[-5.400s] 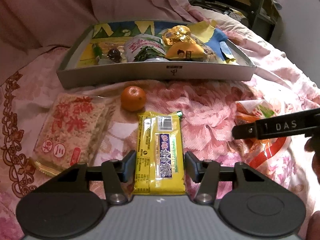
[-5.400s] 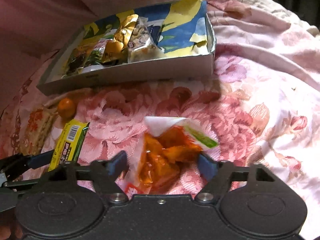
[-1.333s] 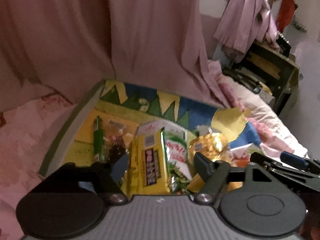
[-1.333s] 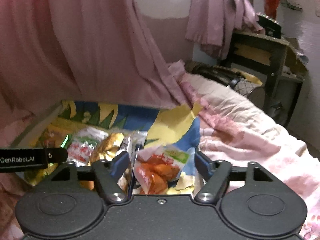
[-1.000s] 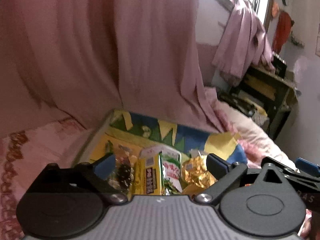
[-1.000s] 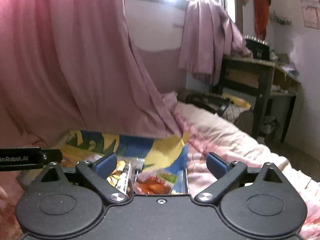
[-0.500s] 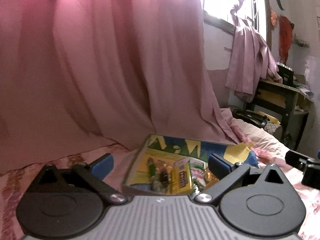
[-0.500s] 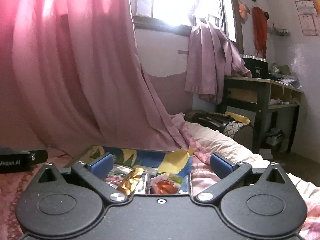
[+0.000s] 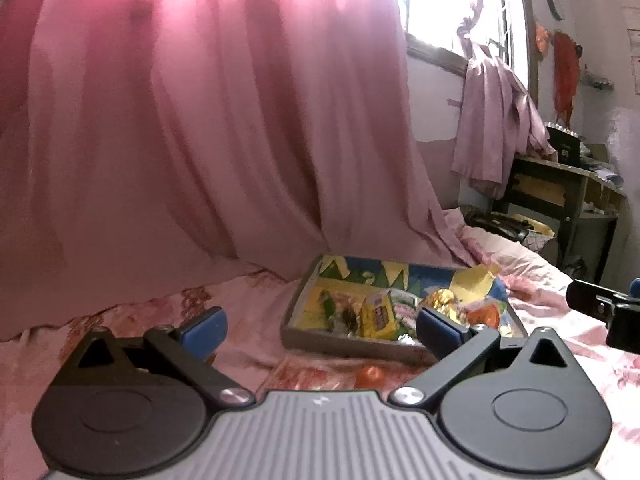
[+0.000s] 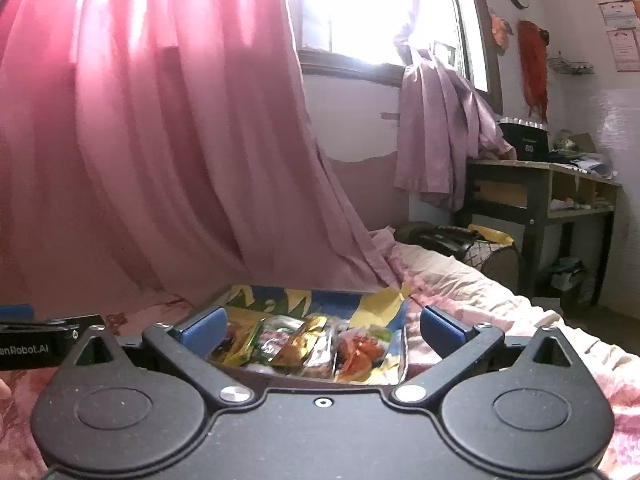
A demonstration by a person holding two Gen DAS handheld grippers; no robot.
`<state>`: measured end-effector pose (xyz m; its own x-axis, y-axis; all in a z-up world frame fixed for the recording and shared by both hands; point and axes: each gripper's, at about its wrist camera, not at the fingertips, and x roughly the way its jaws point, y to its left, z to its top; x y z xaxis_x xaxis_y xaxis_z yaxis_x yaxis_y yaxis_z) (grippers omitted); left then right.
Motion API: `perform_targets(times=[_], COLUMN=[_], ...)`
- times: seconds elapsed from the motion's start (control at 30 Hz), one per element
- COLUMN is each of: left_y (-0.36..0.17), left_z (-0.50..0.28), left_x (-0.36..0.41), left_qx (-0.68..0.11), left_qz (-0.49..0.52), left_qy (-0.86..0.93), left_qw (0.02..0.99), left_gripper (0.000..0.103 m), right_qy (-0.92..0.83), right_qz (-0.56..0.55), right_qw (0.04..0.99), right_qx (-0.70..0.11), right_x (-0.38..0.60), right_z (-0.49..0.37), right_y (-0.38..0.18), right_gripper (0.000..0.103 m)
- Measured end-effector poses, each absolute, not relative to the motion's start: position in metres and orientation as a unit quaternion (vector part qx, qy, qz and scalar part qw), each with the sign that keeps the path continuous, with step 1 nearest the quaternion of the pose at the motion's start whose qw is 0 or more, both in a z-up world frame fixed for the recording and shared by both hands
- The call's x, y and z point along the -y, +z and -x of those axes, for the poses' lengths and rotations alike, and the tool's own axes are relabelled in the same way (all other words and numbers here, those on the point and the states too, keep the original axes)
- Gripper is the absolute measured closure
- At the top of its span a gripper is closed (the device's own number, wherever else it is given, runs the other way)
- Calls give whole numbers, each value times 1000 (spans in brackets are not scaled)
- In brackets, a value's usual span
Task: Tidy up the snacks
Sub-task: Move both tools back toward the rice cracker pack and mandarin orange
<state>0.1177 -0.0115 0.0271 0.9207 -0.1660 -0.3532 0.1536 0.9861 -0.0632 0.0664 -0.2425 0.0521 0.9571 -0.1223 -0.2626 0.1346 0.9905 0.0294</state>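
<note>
The left tool (image 9: 319, 324) is wide open and holds nothing. It hangs over the bed (image 9: 248, 344), a bit back from the box.

Just in front of it, low down, a flat red packet (image 9: 310, 372) lies on the bed. It is partly hidden behind the tool, so I cannot tell what snack it is. Right beside it sits a small orange (image 9: 370, 376). These two look like the snacks not yet put away.

Behind them is the box (image 9: 348, 346). It is already full of snacks, with a yellow packet (image 9: 378, 316) near the front.

I think the next job is to pick up the orange or the red packet. To do it well, tip the left tool down and bring one finger to each side. The orange is round and may roll, so close slowly around its middle. The packet is flat and soft, so grab it by an edge. Then find a free spot in the box so nothing gets squashed.

The right tool (image 10: 322, 329) has just been opening its jaws, and nothing is between them. It faces the box, with an orange-red bag (image 10: 360, 350) lying inside.
</note>
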Motion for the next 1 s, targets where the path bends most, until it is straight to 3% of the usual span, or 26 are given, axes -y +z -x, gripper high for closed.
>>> perform_targets(times=[1.0], left_y=[8], left_z=[-60], left_x=[-15], left_qx=[-265], left_qz=[-19], left_qy=[-33], left_qw=[963], left_gripper=[0], right_qy=[-10], right_qz=[27], right_qw=[971], right_qx=[-236], right_x=[182], right_z=[-23], right_y=[19], right_gripper=[1])
